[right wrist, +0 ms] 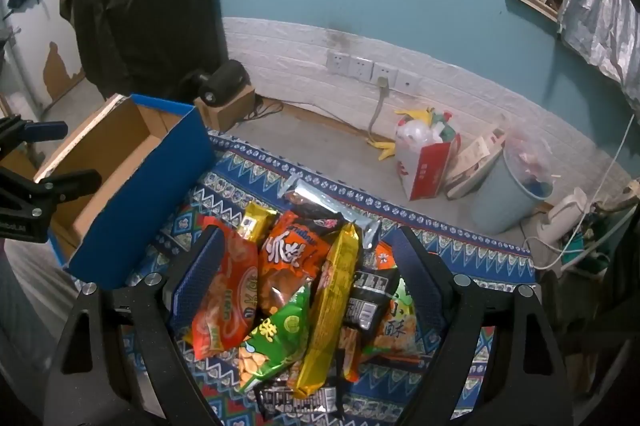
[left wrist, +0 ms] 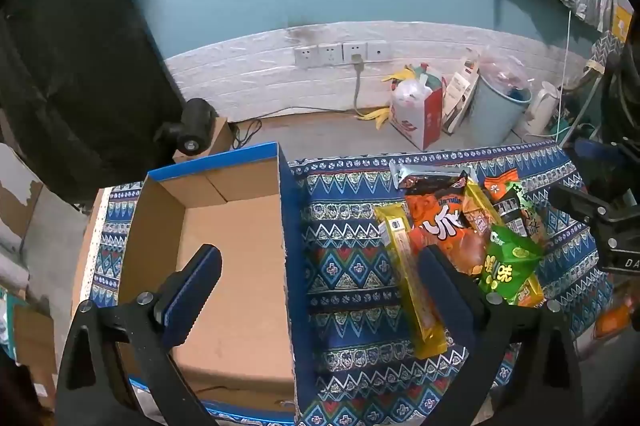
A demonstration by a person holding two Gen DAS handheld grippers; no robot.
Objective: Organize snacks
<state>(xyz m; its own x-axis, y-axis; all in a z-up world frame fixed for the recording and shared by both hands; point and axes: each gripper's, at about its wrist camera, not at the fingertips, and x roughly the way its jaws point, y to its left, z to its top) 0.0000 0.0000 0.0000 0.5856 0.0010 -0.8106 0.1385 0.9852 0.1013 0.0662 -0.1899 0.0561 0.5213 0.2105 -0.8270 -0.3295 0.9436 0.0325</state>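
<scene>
An open cardboard box with blue outer walls (left wrist: 240,226) stands empty at the left of the patterned cloth; it also shows in the right wrist view (right wrist: 132,202). A pile of snack packets lies to its right: a long yellow bar (left wrist: 408,278), an orange bag (left wrist: 444,222), a green bag (left wrist: 508,262). My left gripper (left wrist: 320,290) is open and empty, straddling the box's right wall. My right gripper (right wrist: 308,278) is open above the pile, with an orange-red packet (right wrist: 224,302), green bag (right wrist: 280,334) and gold bar (right wrist: 332,306) between its fingers, none gripped.
The blue patterned cloth (left wrist: 348,266) covers the table. Beyond its far edge on the floor are a red-white bag (left wrist: 416,110), a pale blue bin (left wrist: 500,110), a kettle (left wrist: 540,106) and a black lamp on a small box (left wrist: 196,130). Wall sockets (left wrist: 340,52) sit behind.
</scene>
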